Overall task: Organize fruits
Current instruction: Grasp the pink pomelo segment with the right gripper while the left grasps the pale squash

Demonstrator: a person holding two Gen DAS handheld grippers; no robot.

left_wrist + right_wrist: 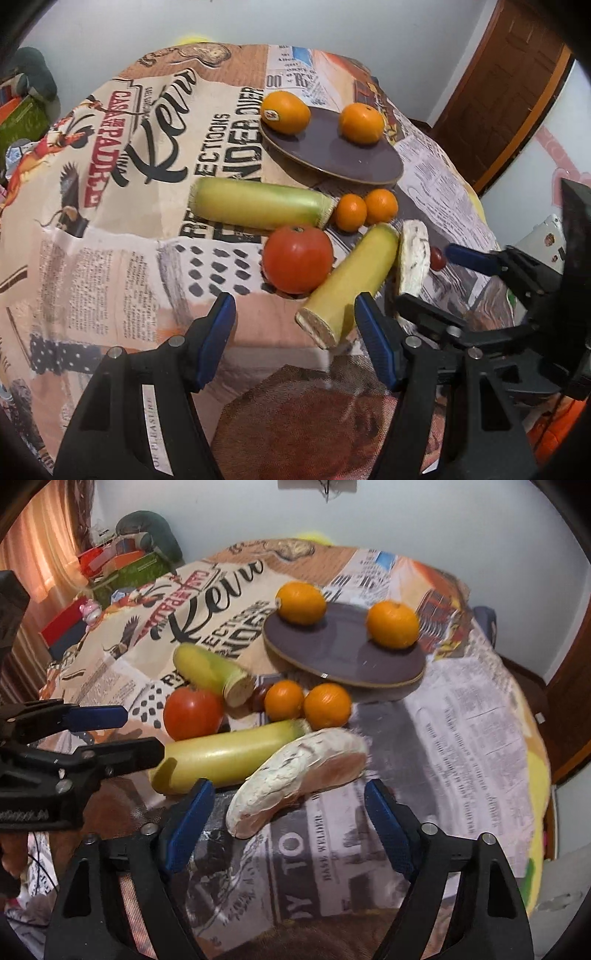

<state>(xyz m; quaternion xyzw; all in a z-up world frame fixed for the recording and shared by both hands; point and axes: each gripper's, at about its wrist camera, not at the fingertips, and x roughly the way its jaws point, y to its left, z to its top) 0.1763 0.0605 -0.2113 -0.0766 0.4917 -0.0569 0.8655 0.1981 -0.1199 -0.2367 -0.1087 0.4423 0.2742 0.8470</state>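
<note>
On the table's printed newspaper-pattern cloth (110,258), the left gripper (295,328) hangs with fingers spread, empty, near a round red tomato (297,258) and a yellow-green cut stalk (351,277). Two oranges sit on the dark round plate (332,155) toward the far edge. The right gripper (291,834) is spread around a white-crusted bread piece (295,775), not pinching it.

2 oranges (301,603) on dark plate (332,653)

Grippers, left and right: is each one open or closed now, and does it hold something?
Left gripper: open, holding nothing; the near yellow-green stalk ends between its fingers.
Right gripper: open, holding nothing; the white wedge lies just ahead.
</note>
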